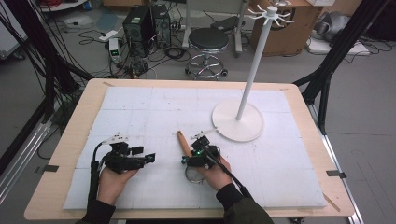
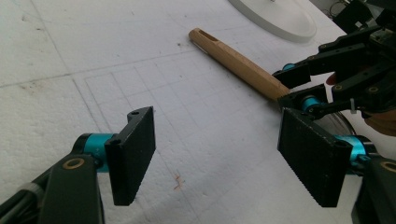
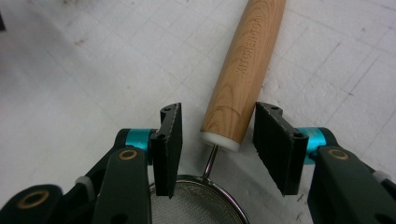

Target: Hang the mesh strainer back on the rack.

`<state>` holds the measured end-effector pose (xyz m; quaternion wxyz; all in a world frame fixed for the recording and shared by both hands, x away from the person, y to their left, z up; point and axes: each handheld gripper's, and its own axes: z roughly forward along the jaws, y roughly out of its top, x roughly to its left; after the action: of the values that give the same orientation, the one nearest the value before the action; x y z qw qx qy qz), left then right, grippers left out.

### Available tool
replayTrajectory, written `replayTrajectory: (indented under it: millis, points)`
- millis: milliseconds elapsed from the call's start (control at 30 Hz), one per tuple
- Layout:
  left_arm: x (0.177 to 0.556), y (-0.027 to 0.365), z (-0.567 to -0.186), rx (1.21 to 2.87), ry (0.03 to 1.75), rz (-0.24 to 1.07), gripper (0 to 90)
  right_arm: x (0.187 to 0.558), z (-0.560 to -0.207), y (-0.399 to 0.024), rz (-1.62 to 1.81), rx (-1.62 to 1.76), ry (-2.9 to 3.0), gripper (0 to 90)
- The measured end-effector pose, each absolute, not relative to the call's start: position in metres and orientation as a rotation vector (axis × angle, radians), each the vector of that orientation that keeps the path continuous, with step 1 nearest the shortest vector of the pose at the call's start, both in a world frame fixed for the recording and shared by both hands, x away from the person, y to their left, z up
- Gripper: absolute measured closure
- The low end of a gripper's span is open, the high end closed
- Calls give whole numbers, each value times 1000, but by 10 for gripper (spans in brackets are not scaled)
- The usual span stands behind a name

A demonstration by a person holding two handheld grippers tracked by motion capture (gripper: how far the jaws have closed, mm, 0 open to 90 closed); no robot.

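**Even, soft light; sharp up close, softer from above**

Diffuse overhead light is washing the white bench [image 1: 154,105] evenly, casting only faint shadows beneath the jaws. The high view is looking slightly soft and grainy. Beyond the bench, the floor is lying dimmer.

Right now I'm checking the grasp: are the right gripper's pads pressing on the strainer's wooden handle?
No: the wooden handle lies between the right gripper pads with gaps on both sides.
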<state>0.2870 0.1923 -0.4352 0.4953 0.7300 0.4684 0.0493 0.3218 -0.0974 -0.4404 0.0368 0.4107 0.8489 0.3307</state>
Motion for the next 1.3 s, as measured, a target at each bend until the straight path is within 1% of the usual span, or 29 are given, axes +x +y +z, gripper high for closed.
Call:
replayTrajectory:
  millis: [167, 533, 933, 1033, 1300]
  points:
    - [287, 192, -435, 1766, 1134, 120, 283, 317, -441, -92, 938, 1215, 2566, 588]
    - [286, 191, -434, 1761, 1131, 121, 283, 311, -441, -86, 880, 1153, 2538, 591]
    - [287, 190, -434, 1764, 1131, 122, 283, 314, -440, -85, 859, 1168, 2554, 652]
    - [287, 191, -435, 1766, 1132, 122, 284, 316, -439, -87, 867, 1173, 2562, 684]
    - [288, 191, -435, 1764, 1137, 123, 285, 320, -439, -90, 888, 1173, 2588, 685]
